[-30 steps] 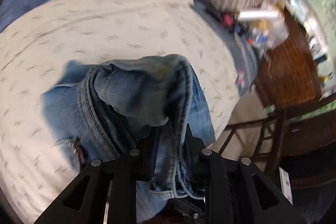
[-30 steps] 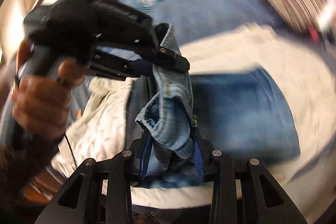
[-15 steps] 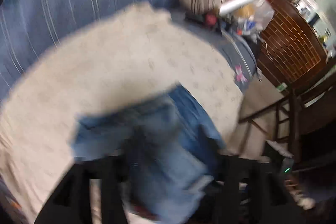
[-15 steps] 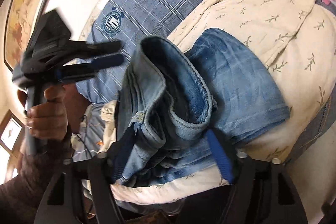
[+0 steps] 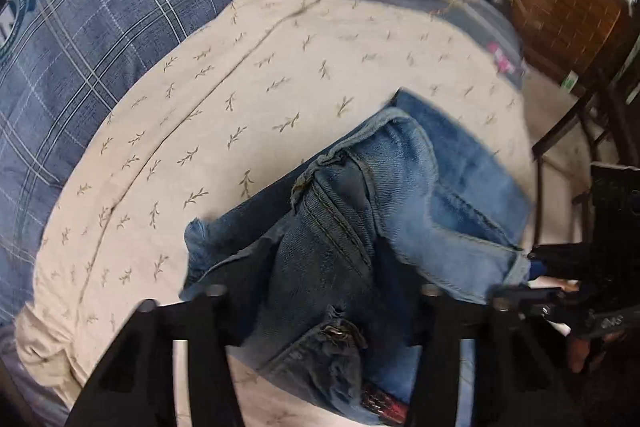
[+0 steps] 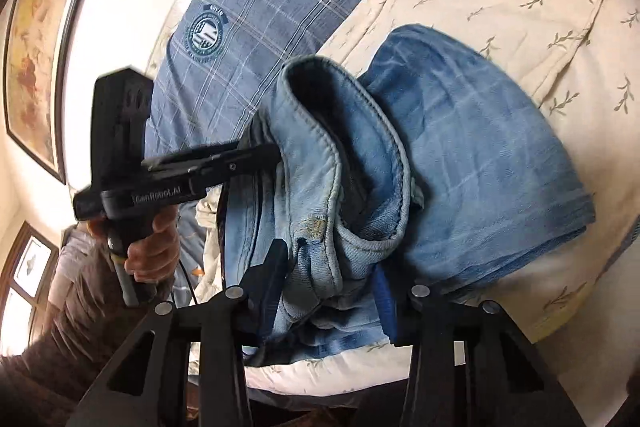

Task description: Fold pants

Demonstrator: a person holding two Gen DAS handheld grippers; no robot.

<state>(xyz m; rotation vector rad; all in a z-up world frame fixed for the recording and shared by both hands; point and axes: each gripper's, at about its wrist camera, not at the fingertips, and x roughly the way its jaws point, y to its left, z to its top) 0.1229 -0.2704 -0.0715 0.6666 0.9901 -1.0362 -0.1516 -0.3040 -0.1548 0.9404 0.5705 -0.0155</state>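
Low in both frames, the left gripper (image 5: pixel 320 291) and right gripper (image 6: pixel 328 291) are closing around bunched jeans (image 5: pixel 400 195), mid-fold on the cream sheet (image 5: pixel 280 67); next, probably laying them flat.

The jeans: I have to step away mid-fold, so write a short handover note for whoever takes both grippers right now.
Left gripper: jaws closing, dark denim near the zipper between the fingers.
Right gripper: jaws closing, a bunched, pale thick hem between the blue pads.
Jeans: in a bunched stack on the cream cloth, over the blue plaid cover; lower layers lie flat, the top fold stands up loose between the two grippers.
Done: legs doubled over.
Left: lay the raised fold down flat, square the edges, let go.
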